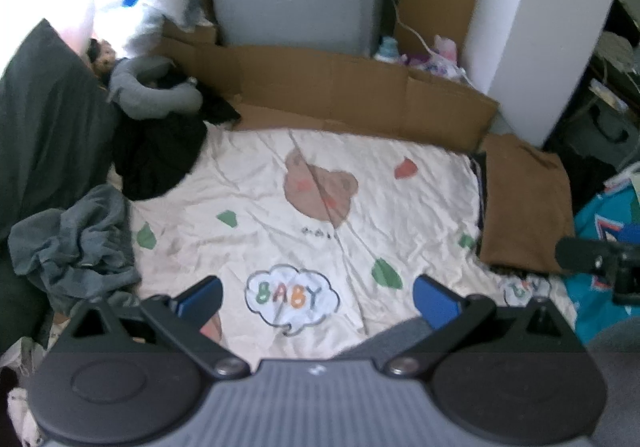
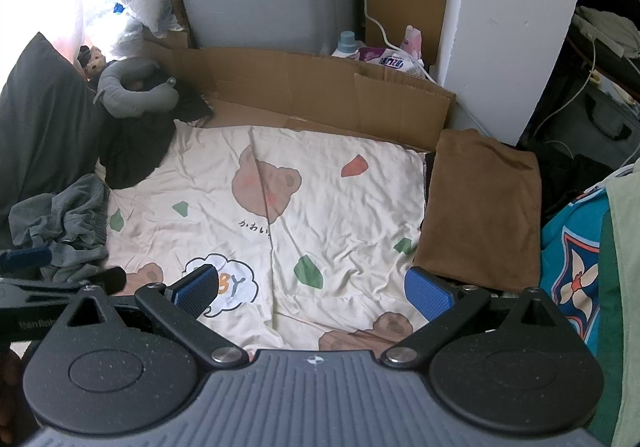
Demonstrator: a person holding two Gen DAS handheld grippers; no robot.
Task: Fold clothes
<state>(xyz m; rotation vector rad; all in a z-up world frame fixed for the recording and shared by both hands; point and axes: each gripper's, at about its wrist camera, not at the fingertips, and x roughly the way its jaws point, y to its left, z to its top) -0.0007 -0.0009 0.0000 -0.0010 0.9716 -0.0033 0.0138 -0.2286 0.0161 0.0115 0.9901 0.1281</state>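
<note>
hovering both grippers over the bear-print sheet, i see the left gripper and the right gripper each with jaws spread wide and nothing between them. at the sheet's right edge a brown garment lies folded flat in a neat rectangle, on top of something dark that i can barely make out. at the left edge a grey garment sits crumpled in a heap, and behind it, toward the far left corner, a black garment lies bunched under a grey neck pillow. the middle of the sheet is bare. so i judge the job partly along: one piece lies folded, and the grey and black pieces look left to fold.
</note>
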